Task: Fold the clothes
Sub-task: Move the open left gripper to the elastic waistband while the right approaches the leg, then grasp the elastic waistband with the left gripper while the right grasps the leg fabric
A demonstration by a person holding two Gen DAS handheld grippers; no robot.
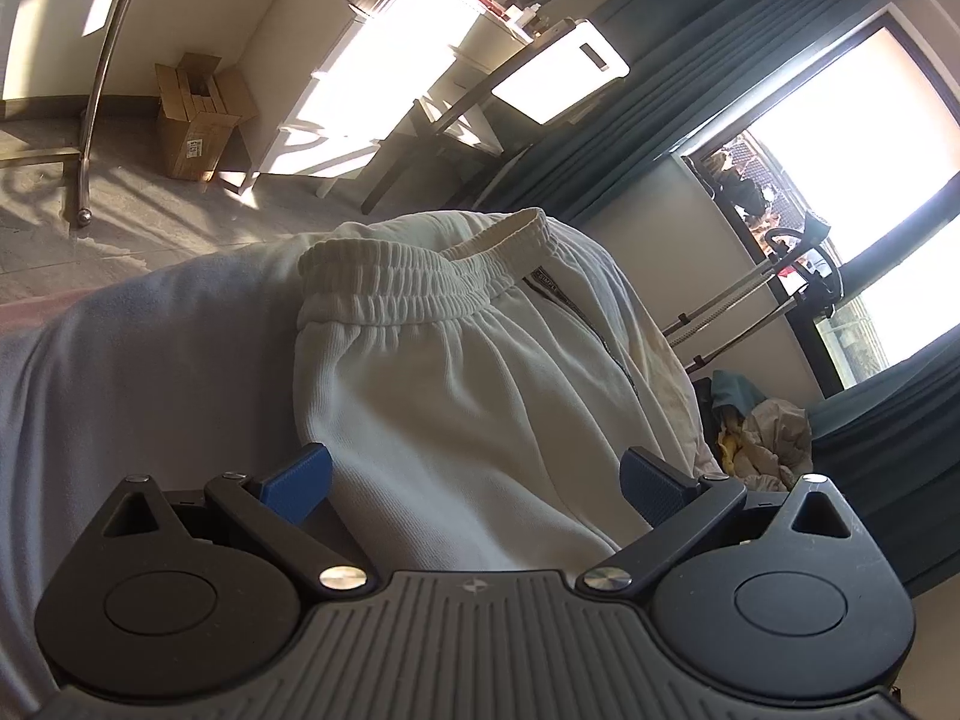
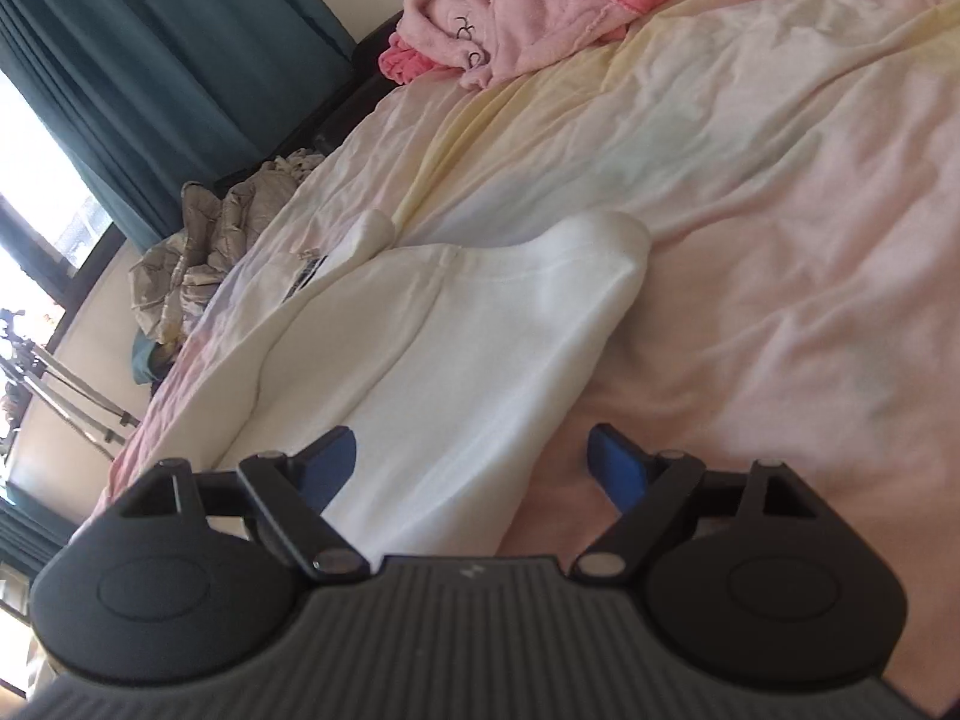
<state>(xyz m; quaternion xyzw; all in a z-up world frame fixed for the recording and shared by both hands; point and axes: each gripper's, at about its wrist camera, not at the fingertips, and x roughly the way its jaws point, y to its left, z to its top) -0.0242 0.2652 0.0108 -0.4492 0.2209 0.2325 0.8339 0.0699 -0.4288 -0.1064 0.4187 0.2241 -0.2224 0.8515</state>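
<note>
Both grippers released over white trousers [image 1: 456,384] on the bed [image 2: 780,210].
Left gripper [image 1: 477,483] spread wide, waistband at 12 o'clock; right gripper [image 2: 474,468] likewise apart, pads clear of the cloth; pink clothes [image 2: 516,18] at 12 o'clock.

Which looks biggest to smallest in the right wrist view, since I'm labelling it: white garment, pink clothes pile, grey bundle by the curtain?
1. white garment, though it lies nearest the camera
2. pink clothes pile
3. grey bundle, close to the pile in size
</note>
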